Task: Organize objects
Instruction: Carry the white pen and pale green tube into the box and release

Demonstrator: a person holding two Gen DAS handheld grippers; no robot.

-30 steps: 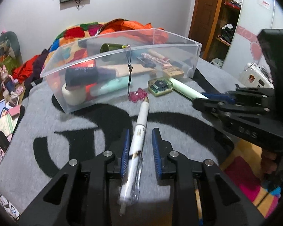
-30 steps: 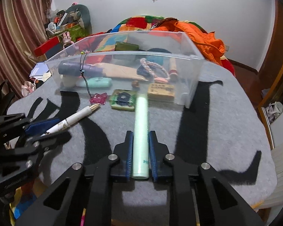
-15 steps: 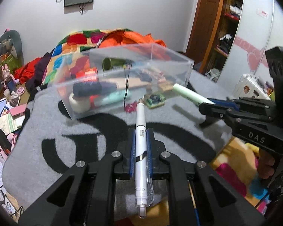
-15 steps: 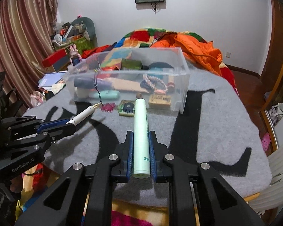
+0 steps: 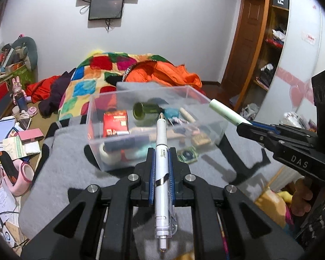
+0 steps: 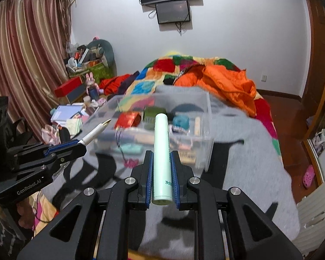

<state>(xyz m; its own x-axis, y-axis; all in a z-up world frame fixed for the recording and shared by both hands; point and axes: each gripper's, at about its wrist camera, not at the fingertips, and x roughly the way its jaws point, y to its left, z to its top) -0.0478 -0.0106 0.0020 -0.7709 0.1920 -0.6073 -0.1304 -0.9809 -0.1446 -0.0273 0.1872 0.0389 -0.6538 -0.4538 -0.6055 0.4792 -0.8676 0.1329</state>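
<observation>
My left gripper [image 5: 161,169] clamps a white pen [image 5: 161,151] | my right gripper [image 6: 161,169] grips a pale green tube [image 6: 161,151] | both aloft, aimed at the clear bin [image 5: 205,99] on the grey blanket [image 5: 65,151], apparently for dropping in.

We see the clear bin [image 5: 153,130] open on top, so entry from above looks free. Its floor is crowded: green can [image 5: 144,110], red box [image 5: 116,122], tape roll [image 5: 108,155]. The blurred front wall [image 6: 184,143] possibly blocks a low approach.
</observation>
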